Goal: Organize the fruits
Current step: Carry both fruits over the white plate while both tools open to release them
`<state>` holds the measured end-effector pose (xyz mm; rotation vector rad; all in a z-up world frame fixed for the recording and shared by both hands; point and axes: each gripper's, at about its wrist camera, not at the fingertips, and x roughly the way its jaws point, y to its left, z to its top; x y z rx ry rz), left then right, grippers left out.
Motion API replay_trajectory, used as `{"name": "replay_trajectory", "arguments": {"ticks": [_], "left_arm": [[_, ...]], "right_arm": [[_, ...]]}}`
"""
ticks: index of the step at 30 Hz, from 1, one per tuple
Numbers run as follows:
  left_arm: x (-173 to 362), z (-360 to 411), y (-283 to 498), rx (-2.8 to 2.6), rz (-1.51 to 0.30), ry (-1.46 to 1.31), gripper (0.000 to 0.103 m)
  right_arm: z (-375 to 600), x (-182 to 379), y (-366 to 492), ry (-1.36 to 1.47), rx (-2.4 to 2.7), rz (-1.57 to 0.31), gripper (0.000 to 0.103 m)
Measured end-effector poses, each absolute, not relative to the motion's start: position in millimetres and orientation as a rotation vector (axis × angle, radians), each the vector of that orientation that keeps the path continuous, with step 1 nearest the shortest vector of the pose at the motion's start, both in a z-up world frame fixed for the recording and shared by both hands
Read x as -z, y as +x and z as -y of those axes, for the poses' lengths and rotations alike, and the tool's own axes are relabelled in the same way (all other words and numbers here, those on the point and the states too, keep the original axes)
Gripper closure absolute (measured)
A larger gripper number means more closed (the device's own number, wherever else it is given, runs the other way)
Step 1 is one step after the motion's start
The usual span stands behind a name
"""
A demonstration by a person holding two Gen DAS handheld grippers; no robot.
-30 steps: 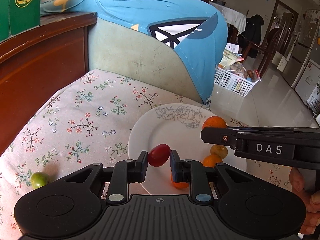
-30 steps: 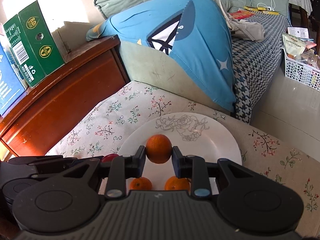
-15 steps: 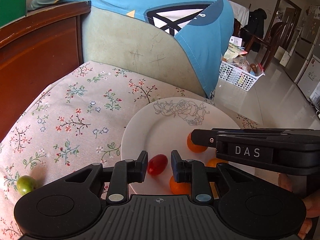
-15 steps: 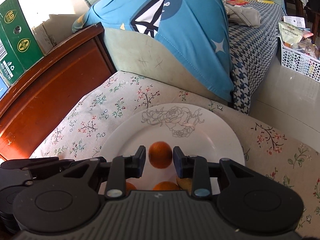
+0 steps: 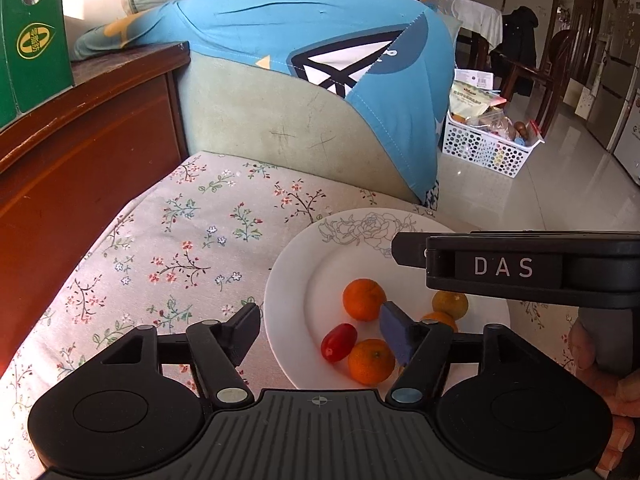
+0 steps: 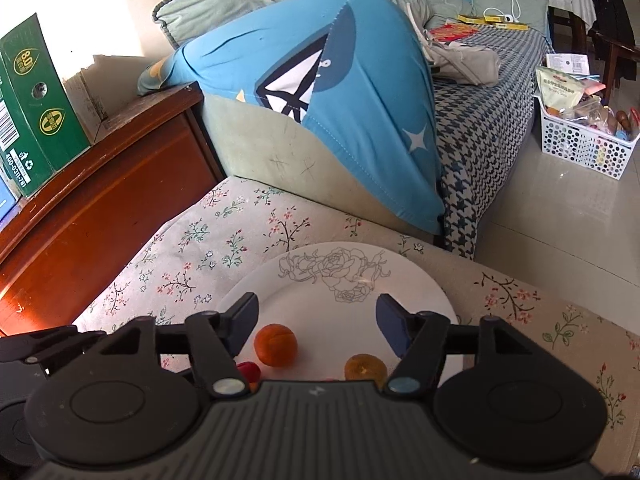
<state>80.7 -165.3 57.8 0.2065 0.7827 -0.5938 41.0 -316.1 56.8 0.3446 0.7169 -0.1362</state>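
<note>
The fruits lie on a white plate (image 5: pixel 294 280) with a gray rose drawing near its far rim. From the left wrist camera, a small red tomato (image 5: pixel 338 342) sits near the plate's front edge. An orange (image 5: pixel 363 299) sits just behind it, and another orange (image 5: pixel 371 361) sits just to the right of the tomato, very close, maybe touching. Two more little orange fruits (image 5: pixel 450 305) sit farther right, partly hidden under the other gripper, so I cannot tell them apart well.

The left gripper (image 5: pixel 318 330) hangs over the near side of the plate. Its two fingers are spread wide apart and hold nothing. The tomato and the front orange lie between them, below. The left finger (image 5: pixel 244 328) is over the cloth just beside the plate's edge.

The right gripper (image 6: pixel 316 320) is also over the plate, with its fingers wide apart and nothing in them. From its camera, one orange (image 6: pixel 276 345) lies just beside its left finger, and a yellowish orange one (image 6: pixel 365 366) lies near its right finger.

The plate rests on a flowered cloth (image 5: pixel 168 248). Behind it is a blue cushion (image 5: pixel 328 52) on a sofa. A brown wooden cabinet (image 5: pixel 80 140) stands to the left with a green box (image 5: pixel 34 40) on top. A white basket (image 5: pixel 486 148) sits on the floor well away to the right.
</note>
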Motion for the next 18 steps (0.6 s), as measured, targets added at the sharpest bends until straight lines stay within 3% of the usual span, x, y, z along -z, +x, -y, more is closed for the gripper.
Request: {"name": "replay_trajectory", "arguments": {"ticks": [2, 4, 14, 18], "left_arm": [[-60.8, 162.3, 76.5, 0.584, -0.773, 0.2, 0.019], [-62.9, 158.8, 72.9, 0.586, -0.768, 0.192, 0.016], [-71.5, 134.8, 58.1, 0.612, -0.791, 0.106, 0.009], [-73.7, 126.8, 52.0, 0.643, -0.82, 0.094, 0.009]], "right_arm": [[315.3, -59.2, 37.8, 0.349, 0.155, -0.722, 0.028], [313.6, -60.9, 34.3, 0.346, 0.176, -0.728, 0.024], [302.9, -71.9, 3.2, 0.38, 0.236, -0.71, 0.01], [295.9, -74.9, -16.2, 0.399, 0.266, -0.694, 0.009]]}}
